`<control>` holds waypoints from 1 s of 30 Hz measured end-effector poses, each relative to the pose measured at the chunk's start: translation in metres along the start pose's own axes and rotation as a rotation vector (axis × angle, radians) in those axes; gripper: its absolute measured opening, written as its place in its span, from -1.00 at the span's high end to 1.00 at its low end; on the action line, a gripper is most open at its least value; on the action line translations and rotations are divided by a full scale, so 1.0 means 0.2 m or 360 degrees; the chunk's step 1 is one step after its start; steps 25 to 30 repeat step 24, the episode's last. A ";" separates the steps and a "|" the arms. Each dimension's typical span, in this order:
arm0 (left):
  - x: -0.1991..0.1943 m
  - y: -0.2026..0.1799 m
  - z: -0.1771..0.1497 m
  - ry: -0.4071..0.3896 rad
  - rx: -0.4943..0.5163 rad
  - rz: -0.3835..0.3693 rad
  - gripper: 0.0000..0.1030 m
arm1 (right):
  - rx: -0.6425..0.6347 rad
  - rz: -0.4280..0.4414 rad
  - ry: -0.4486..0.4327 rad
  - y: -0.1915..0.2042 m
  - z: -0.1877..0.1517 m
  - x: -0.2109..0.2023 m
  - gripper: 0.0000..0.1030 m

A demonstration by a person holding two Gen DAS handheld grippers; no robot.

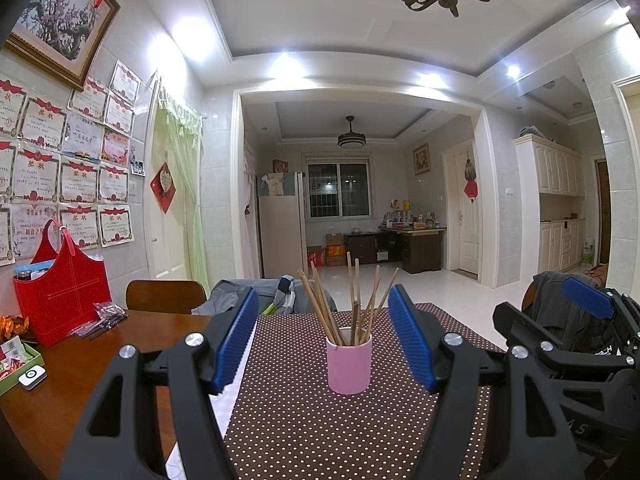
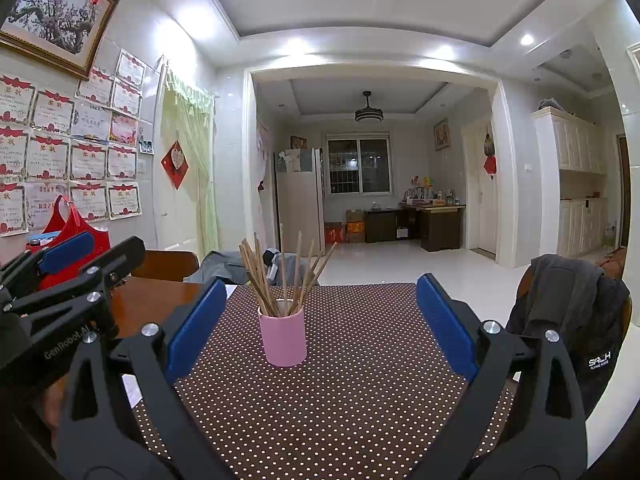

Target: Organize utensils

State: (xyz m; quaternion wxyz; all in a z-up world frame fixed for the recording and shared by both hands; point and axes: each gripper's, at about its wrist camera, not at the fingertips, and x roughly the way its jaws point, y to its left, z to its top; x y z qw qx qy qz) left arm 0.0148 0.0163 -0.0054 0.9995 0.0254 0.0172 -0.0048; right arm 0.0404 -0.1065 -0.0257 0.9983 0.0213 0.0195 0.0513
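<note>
A pink cup (image 1: 349,364) stands upright on the brown dotted mat (image 1: 300,432) and holds several wooden chopsticks (image 1: 352,304) that fan out of its top. My left gripper (image 1: 324,344) is open and empty, its blue pads either side of the cup but nearer than it. In the right wrist view the cup (image 2: 283,338) and chopsticks (image 2: 280,272) sit left of centre. My right gripper (image 2: 320,330) is open and empty, short of the cup. Each gripper shows at the edge of the other's view: the right one (image 1: 576,320), the left one (image 2: 76,256).
A red bag (image 1: 64,292), a green box (image 1: 20,360) and small packets (image 1: 106,316) sit on the wooden table (image 1: 80,368) at left. Chairs stand at the far side (image 1: 164,296) and right, one draped with a dark jacket (image 2: 576,320).
</note>
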 end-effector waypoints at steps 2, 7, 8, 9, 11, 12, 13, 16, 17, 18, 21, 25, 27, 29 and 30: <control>0.01 -0.01 0.01 -0.0001 0.0000 -0.0001 -0.29 | 0.0000 0.0000 0.0000 0.00 0.00 0.00 -0.83; 0.01 -0.01 0.01 0.0000 0.0001 0.0000 -0.29 | 0.0002 0.0000 0.0001 0.00 0.01 0.01 -0.83; 0.00 0.00 0.00 0.0000 0.0002 -0.0001 -0.29 | 0.0002 0.0001 0.0001 0.00 0.00 0.00 -0.83; 0.00 0.00 0.00 0.0001 0.0002 0.0000 -0.29 | 0.0002 0.0001 0.0002 0.00 0.00 0.00 -0.83; 0.00 0.00 0.00 0.0003 0.0000 0.0001 -0.29 | 0.0003 0.0001 0.0005 0.00 0.00 0.00 -0.83; 0.00 0.01 0.00 0.0005 -0.0001 0.0000 -0.29 | 0.0003 0.0003 0.0008 0.01 0.00 0.01 -0.83; 0.01 0.00 0.00 0.0005 0.0001 -0.0001 -0.29 | 0.0004 0.0003 0.0010 0.01 0.00 0.01 -0.83; 0.01 0.02 -0.01 0.0023 -0.0004 -0.0003 -0.29 | 0.0005 0.0006 0.0024 0.01 0.00 0.04 -0.83; 0.02 0.03 -0.01 0.0034 -0.0009 -0.0006 -0.29 | 0.0006 0.0007 0.0029 0.01 0.00 0.05 -0.82; 0.02 0.04 -0.02 0.0048 -0.0015 -0.0012 -0.29 | 0.0008 0.0009 0.0035 0.01 0.00 0.05 -0.82; 0.03 0.05 -0.04 0.0092 -0.0018 -0.0024 -0.29 | 0.0013 0.0019 0.0071 -0.01 0.00 0.08 -0.83; 0.08 0.06 -0.07 0.0175 0.0002 -0.0033 -0.29 | 0.0019 0.0020 0.0161 -0.03 -0.03 0.13 -0.83; 0.08 0.06 -0.07 0.0175 0.0002 -0.0033 -0.29 | 0.0019 0.0020 0.0161 -0.03 -0.03 0.13 -0.83; 0.08 0.06 -0.07 0.0175 0.0002 -0.0033 -0.29 | 0.0019 0.0020 0.0161 -0.03 -0.03 0.13 -0.83; 0.08 0.06 -0.07 0.0175 0.0002 -0.0033 -0.29 | 0.0019 0.0020 0.0161 -0.03 -0.03 0.13 -0.83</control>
